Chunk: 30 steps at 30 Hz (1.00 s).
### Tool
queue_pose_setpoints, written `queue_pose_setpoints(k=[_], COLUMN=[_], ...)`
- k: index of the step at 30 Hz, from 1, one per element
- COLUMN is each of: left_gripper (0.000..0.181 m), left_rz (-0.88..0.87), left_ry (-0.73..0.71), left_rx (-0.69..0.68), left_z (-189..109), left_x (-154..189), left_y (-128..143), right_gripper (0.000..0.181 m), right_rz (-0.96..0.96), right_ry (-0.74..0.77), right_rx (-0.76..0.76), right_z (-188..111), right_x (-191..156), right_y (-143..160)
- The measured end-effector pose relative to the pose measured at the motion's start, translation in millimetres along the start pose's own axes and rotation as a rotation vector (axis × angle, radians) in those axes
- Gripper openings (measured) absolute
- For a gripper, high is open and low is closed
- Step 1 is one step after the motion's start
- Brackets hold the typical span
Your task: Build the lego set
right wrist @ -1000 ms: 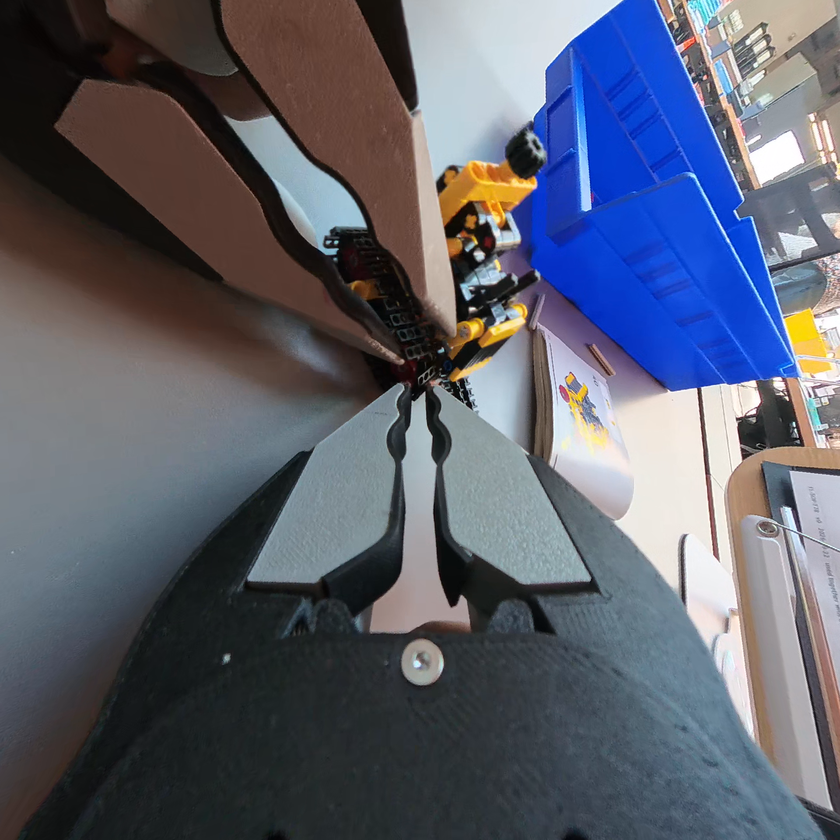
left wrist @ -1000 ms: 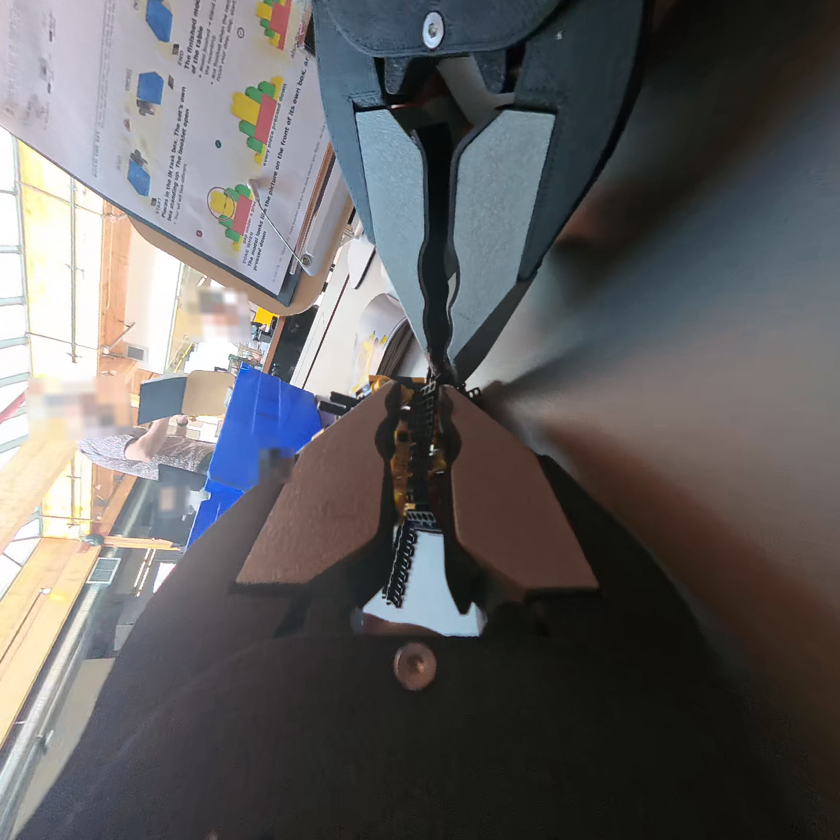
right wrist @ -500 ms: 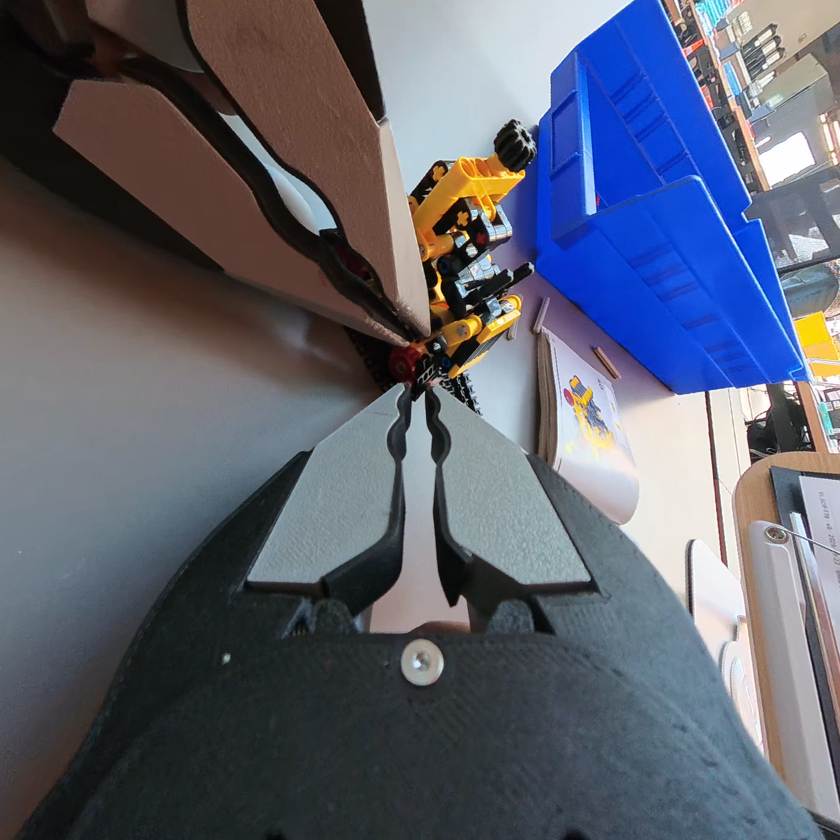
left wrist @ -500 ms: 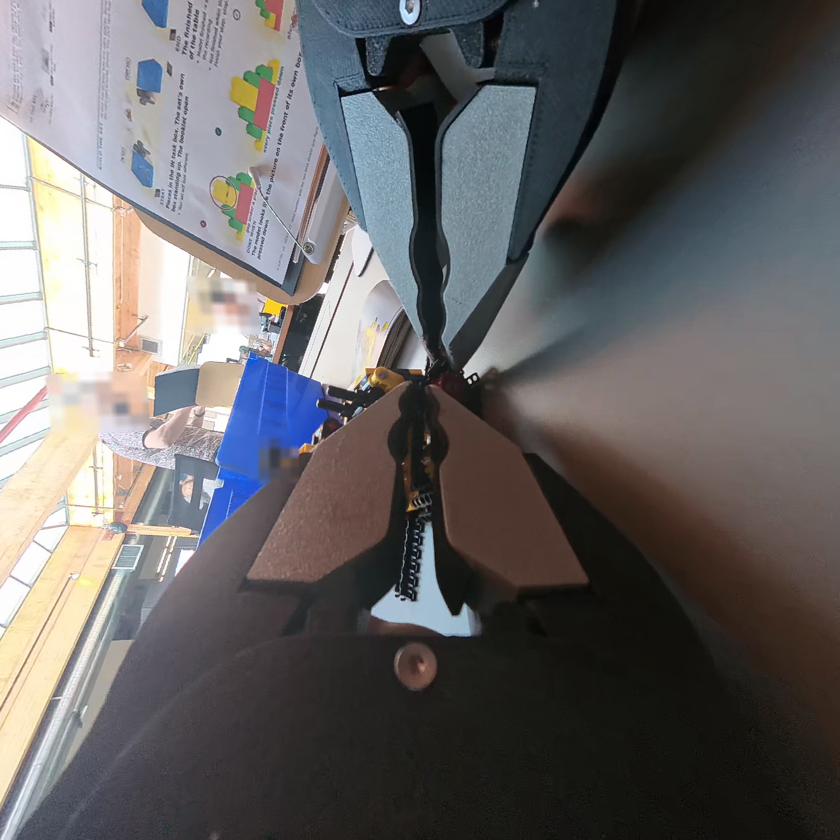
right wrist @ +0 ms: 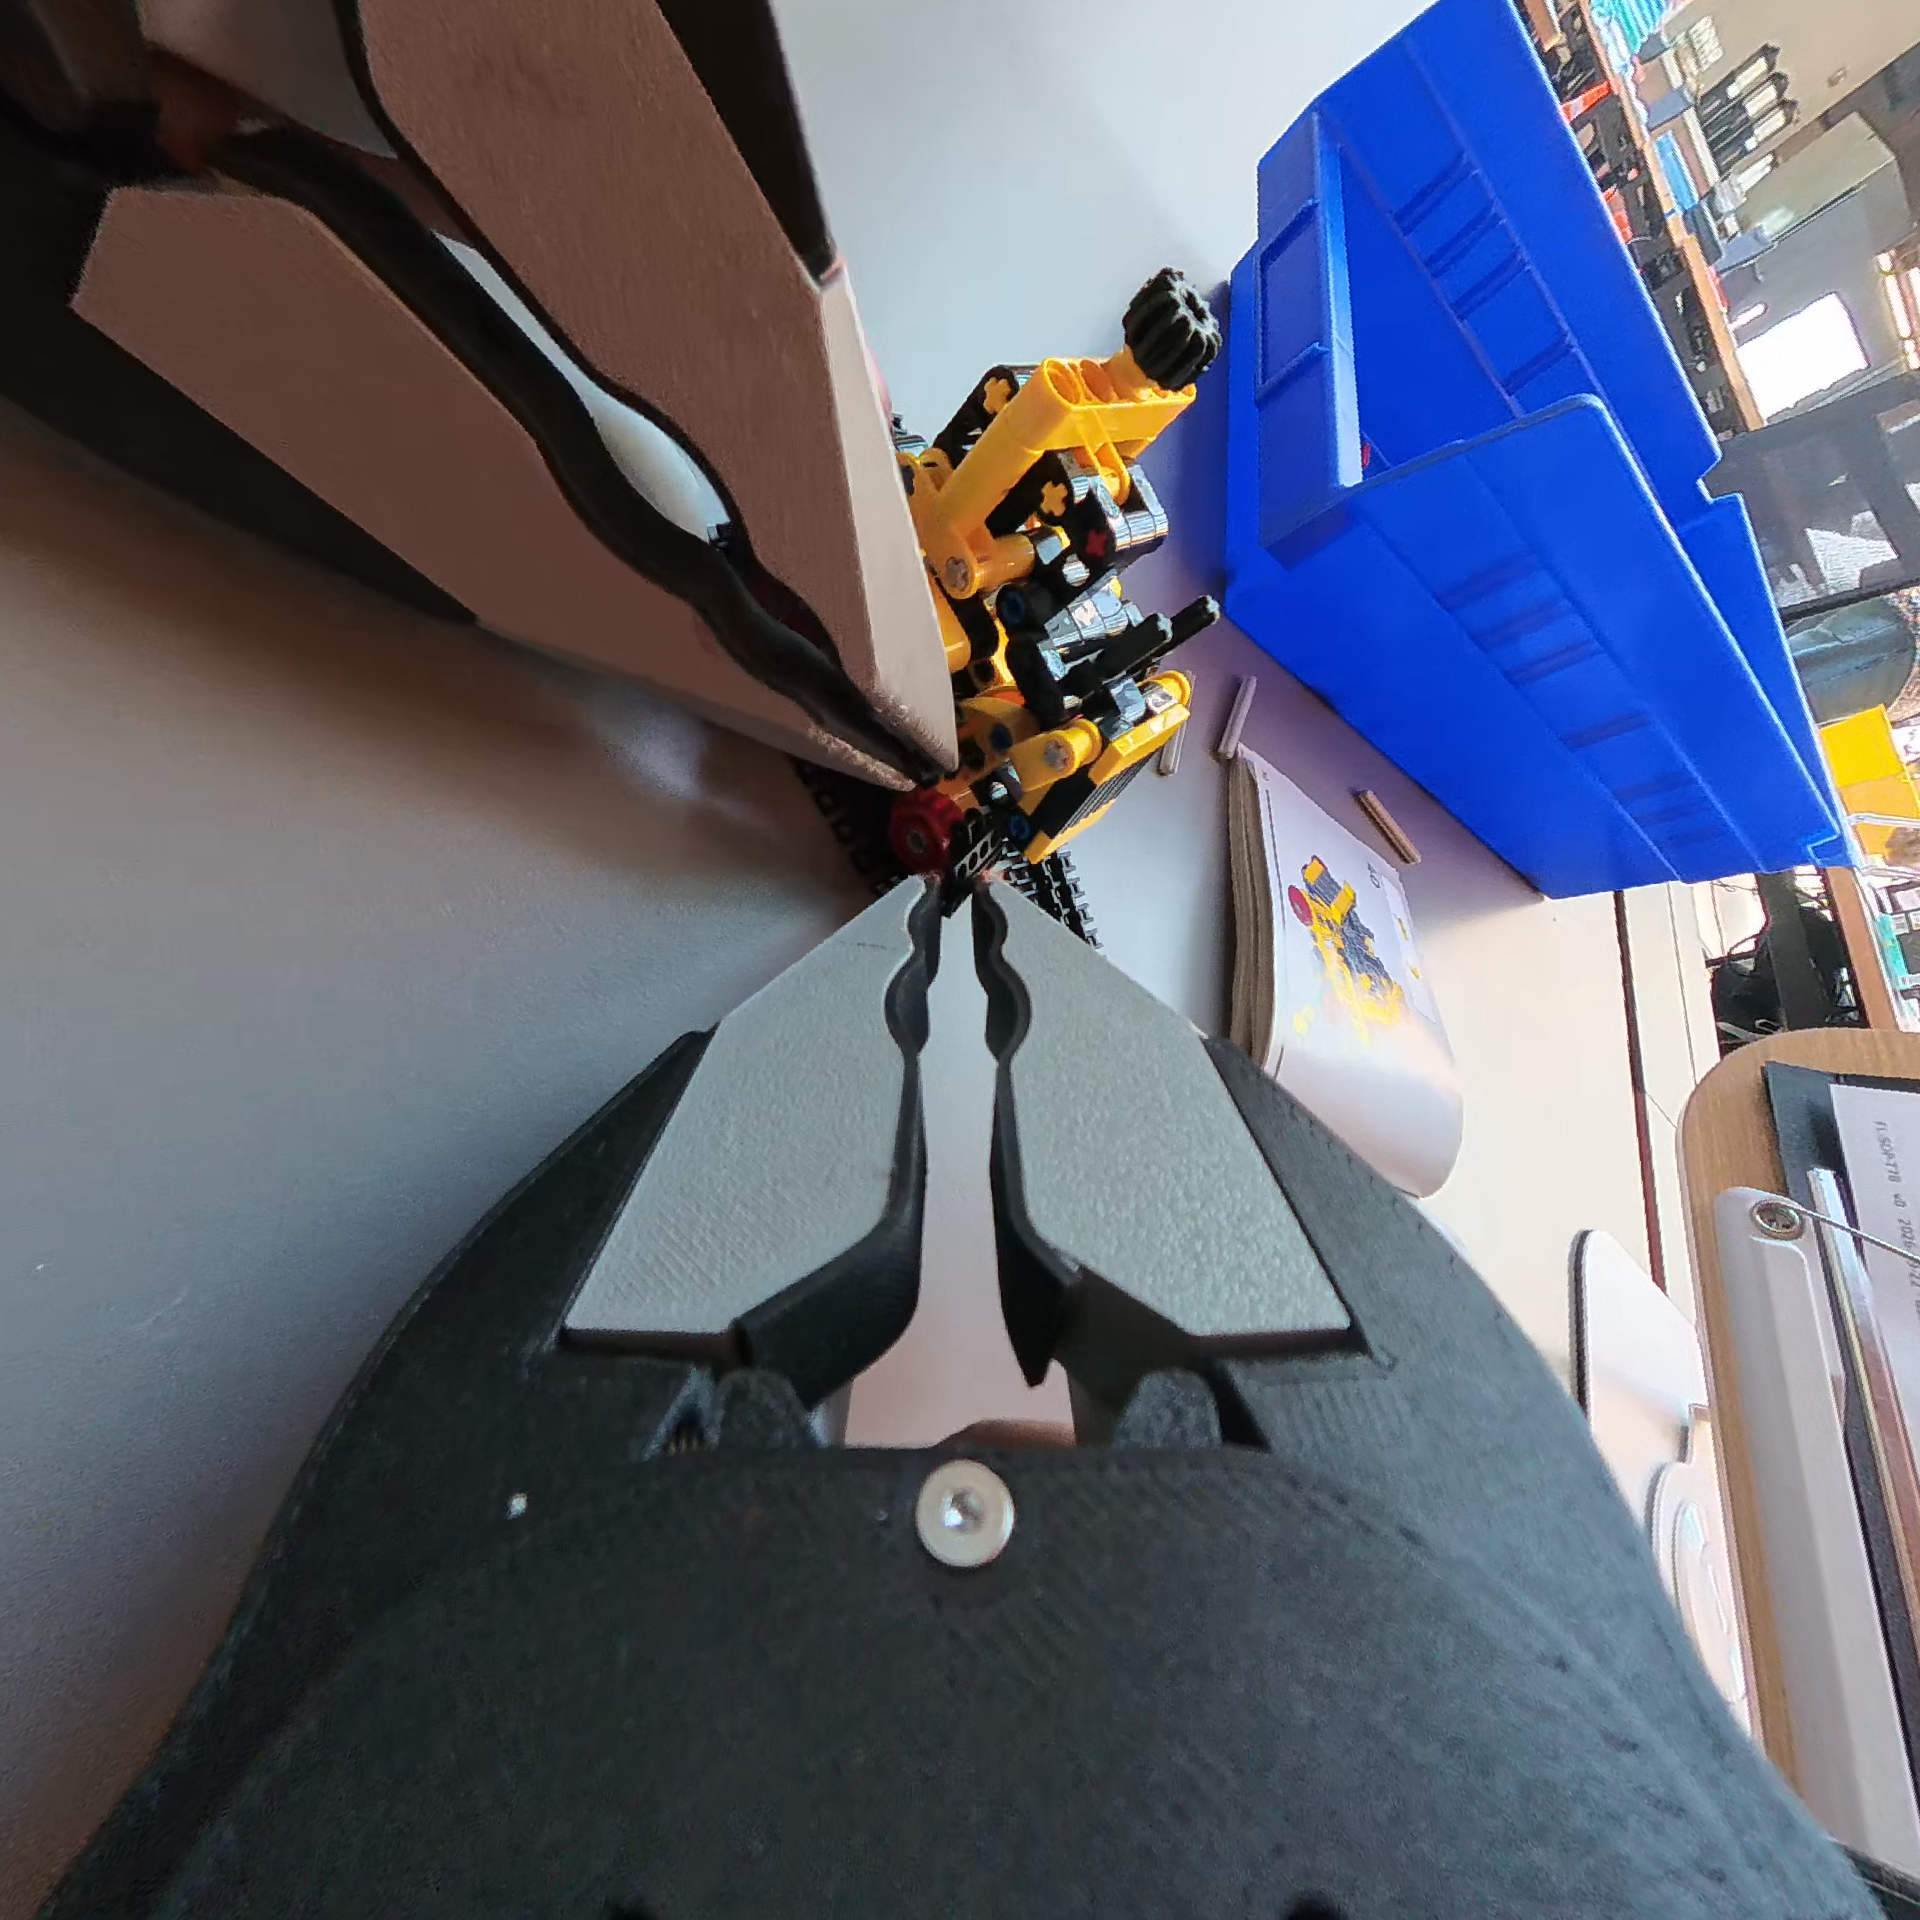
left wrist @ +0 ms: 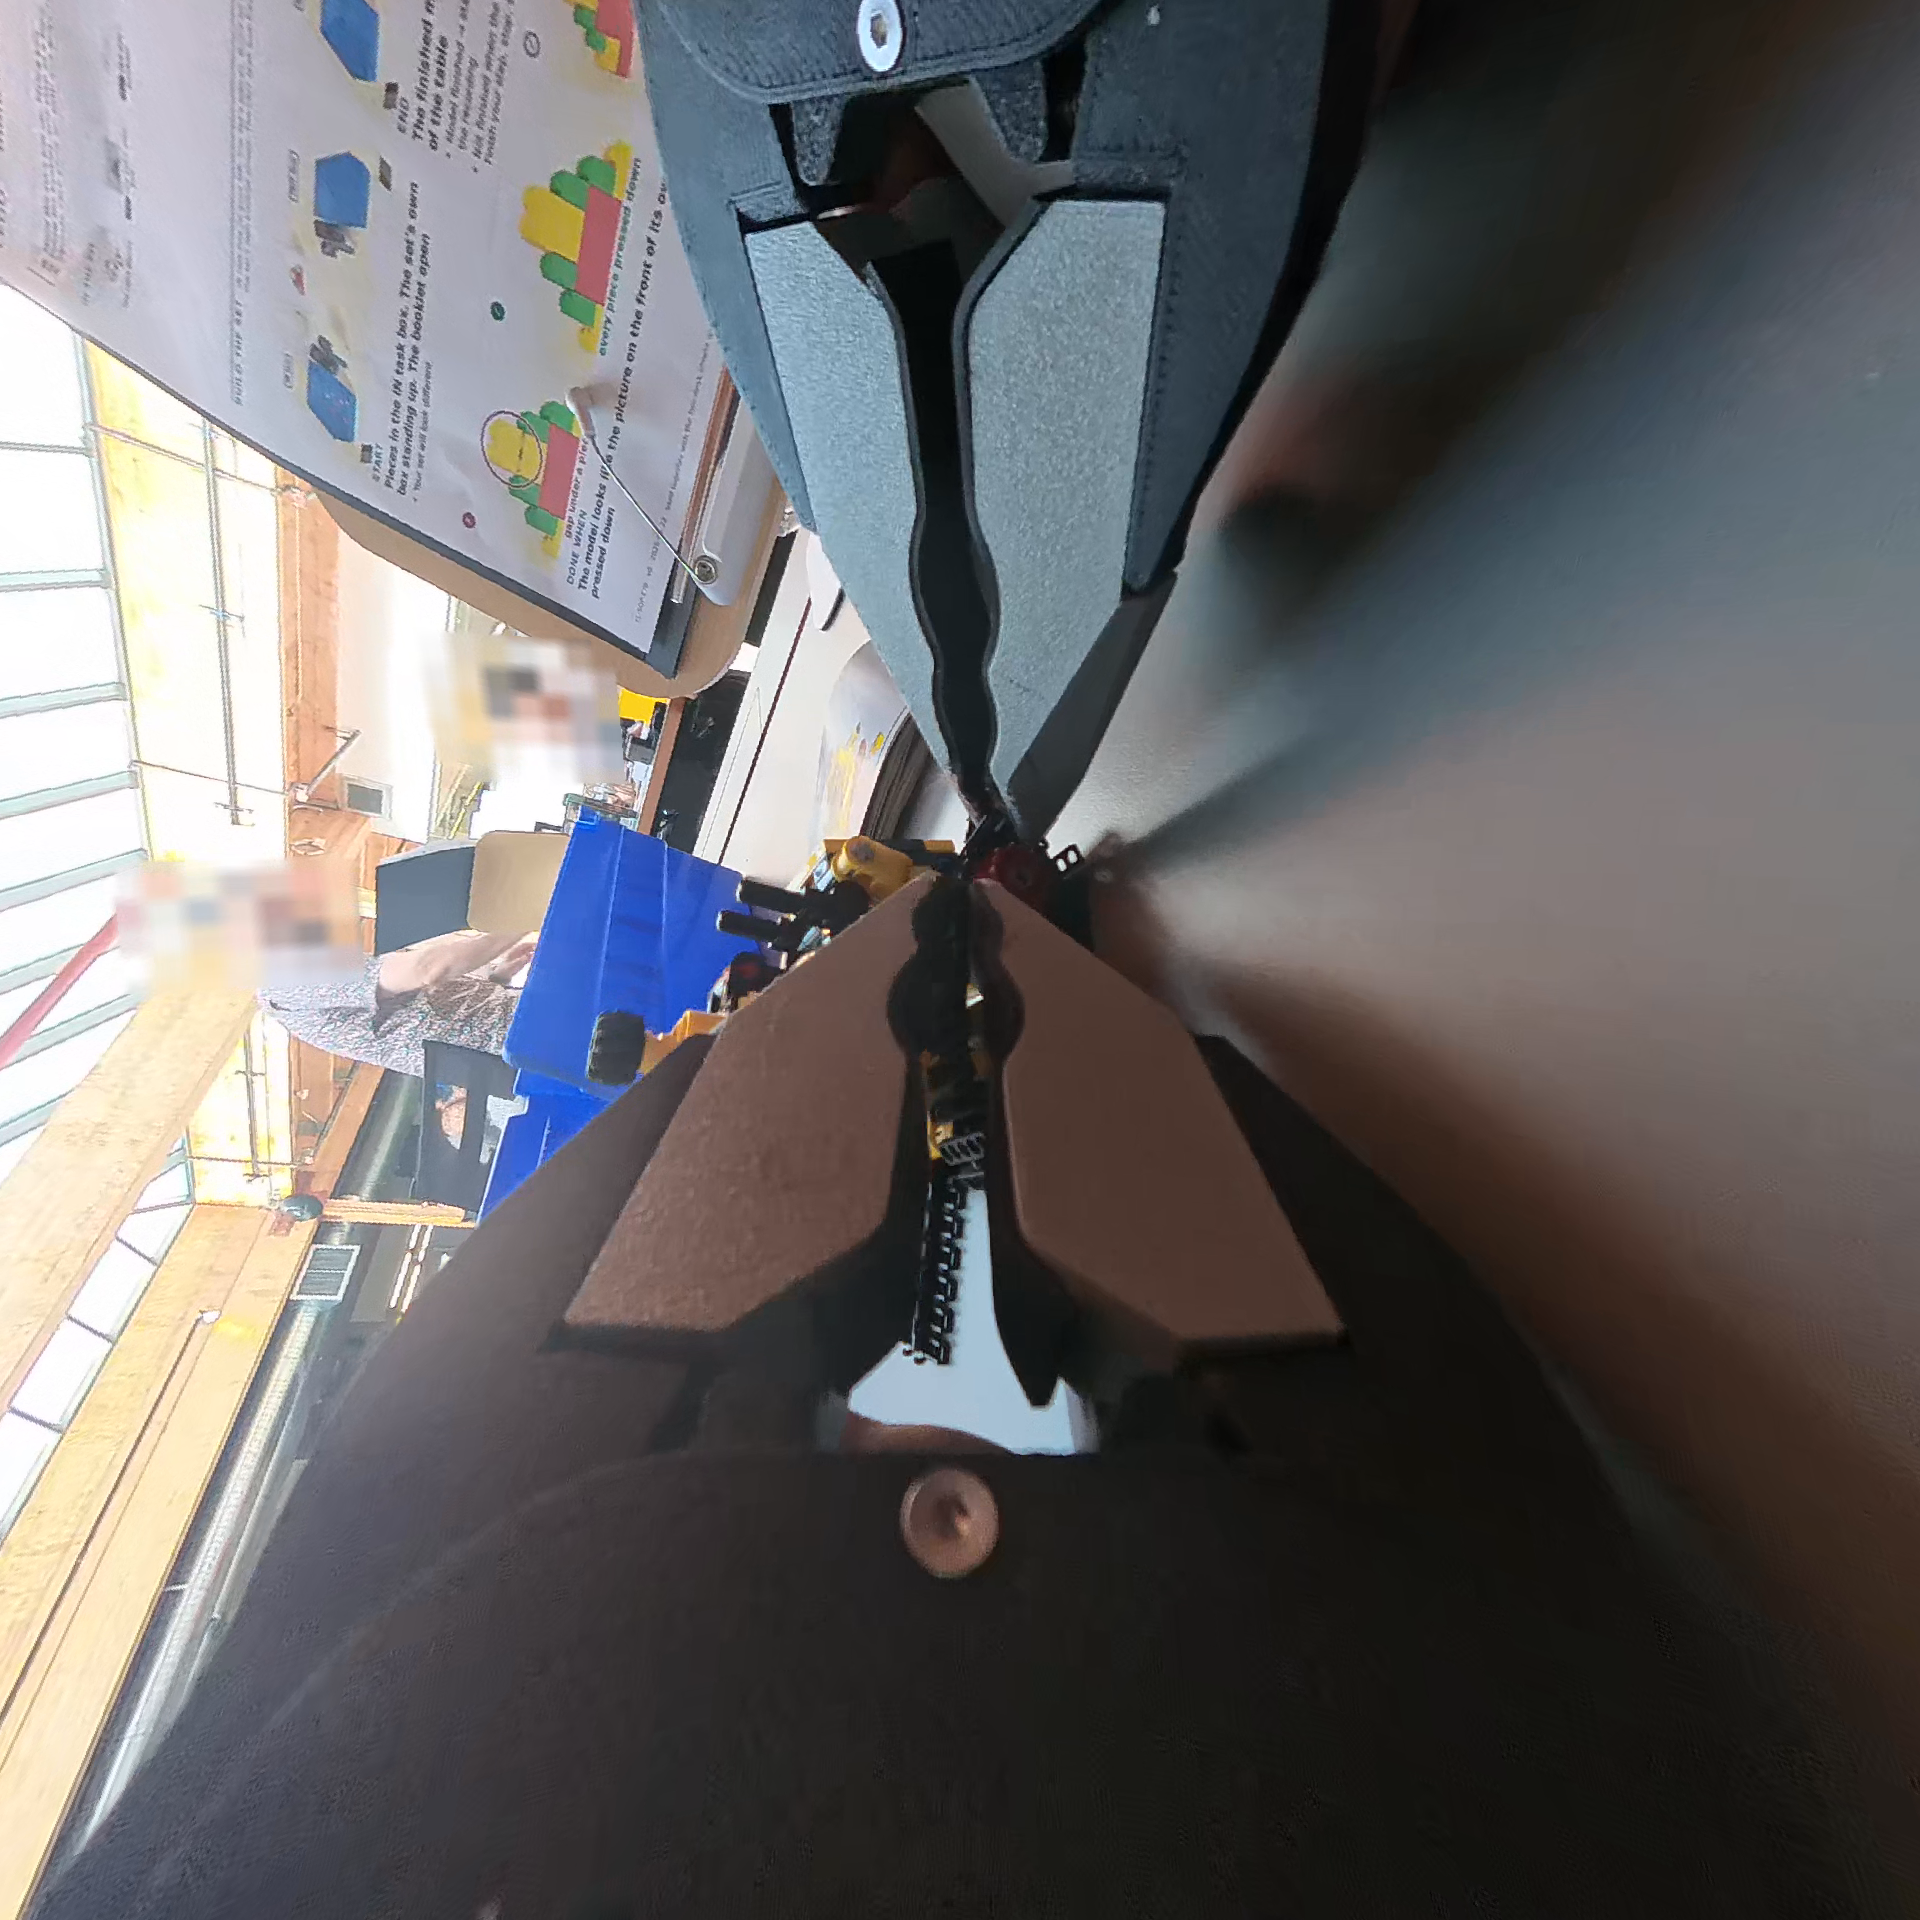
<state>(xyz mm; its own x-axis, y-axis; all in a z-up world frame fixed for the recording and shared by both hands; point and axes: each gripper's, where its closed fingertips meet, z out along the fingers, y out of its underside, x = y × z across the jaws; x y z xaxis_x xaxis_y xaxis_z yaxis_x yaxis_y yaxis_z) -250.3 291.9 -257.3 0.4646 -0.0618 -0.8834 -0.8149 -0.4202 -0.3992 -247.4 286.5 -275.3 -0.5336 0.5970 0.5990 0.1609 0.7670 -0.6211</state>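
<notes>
A yellow and black lego tracked vehicle (right wrist: 1049, 623) lies on its side on the grey table (right wrist: 312, 935). It has a red gear (right wrist: 920, 831) and a black track (right wrist: 1060, 894) at its near end. My left gripper (right wrist: 925, 774), with brown fingers, comes from the upper left and is shut on the model's track side. In the left wrist view the track (left wrist: 940, 1278) runs between its fingers, and its tips (left wrist: 961, 883) meet the right gripper (left wrist: 977, 810). My right gripper (right wrist: 951, 899), with grey fingers, is pinched on a small black part at the model's end, beside the red gear.
Blue bins (right wrist: 1507, 571) stand just beyond the model. An instruction booklet (right wrist: 1340, 966) lies to the right, with small grey pins (right wrist: 1236, 717) and a brown stick (right wrist: 1387, 826) near it. A clipboard with a printed sheet (left wrist: 416, 260) stands at the table's edge. People sit far behind.
The left gripper and the model have turned, so more of the yellow body and the red gear show in the right wrist view. Both grippers keep their hold.
</notes>
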Motion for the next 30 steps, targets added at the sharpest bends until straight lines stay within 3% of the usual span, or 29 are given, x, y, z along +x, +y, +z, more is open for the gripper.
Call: queue_pose_setpoints(k=[1,21,30], left_gripper=[0.0,0.0,0.0], left_rz=[-0.009,0.003,-0.033], left_ry=[0.006,0.024,0.123], left_rx=[-0.001,-0.018,-0.004], left_z=[0,1,-3], left_x=[0,-4,-2], left_y=[0,1,2], right_gripper=[0.002,0.001,0.001], right_rz=[0.0,-0.054,-0.024], right_ry=[0.0,-0.001,-0.057], right_rx=[0.0,0.035,0.071], right_z=[0,0,2], right_x=[0,-4,-6], right_y=[0,-9,-12])
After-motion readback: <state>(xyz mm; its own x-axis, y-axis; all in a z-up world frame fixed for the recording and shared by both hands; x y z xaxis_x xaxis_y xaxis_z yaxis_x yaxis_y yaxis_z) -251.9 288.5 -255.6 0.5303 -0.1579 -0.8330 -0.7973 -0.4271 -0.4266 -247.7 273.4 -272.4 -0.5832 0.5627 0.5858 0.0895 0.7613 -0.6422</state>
